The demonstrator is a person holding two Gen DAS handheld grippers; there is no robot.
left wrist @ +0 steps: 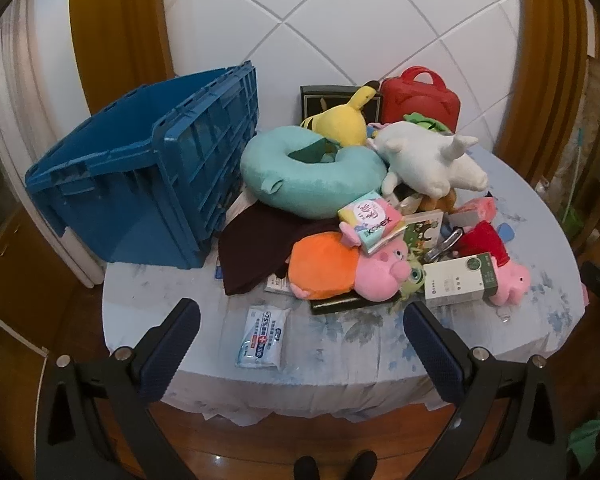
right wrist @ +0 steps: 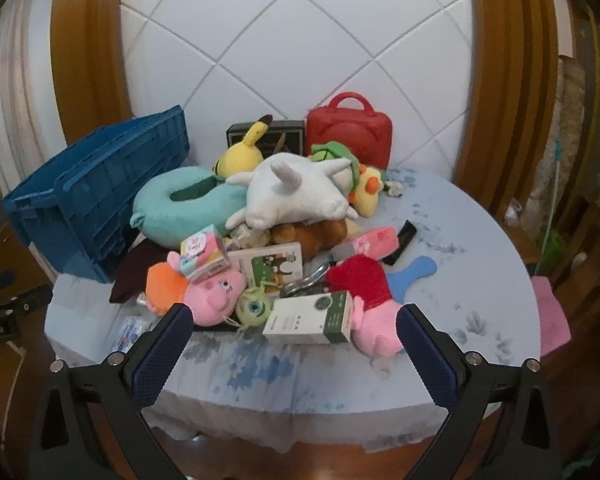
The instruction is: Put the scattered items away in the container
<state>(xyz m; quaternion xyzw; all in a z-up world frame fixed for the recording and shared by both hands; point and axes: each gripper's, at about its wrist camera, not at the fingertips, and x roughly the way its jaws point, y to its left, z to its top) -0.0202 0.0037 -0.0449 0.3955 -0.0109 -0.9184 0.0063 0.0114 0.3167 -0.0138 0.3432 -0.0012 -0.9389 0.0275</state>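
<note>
A blue plastic crate stands tilted at the table's left. A pile of items lies to its right: a teal neck pillow, a white plush, a yellow plush, a pink pig plush, a white and green box, a tissue pack and a wipes packet. My left gripper is open and empty over the table's front edge. My right gripper is open and empty in front of the box.
A red case and a dark box stand against the tiled wall. A dark cloth lies by the crate. A blue paddle and a black item lie at the right. The round table has a floral cover.
</note>
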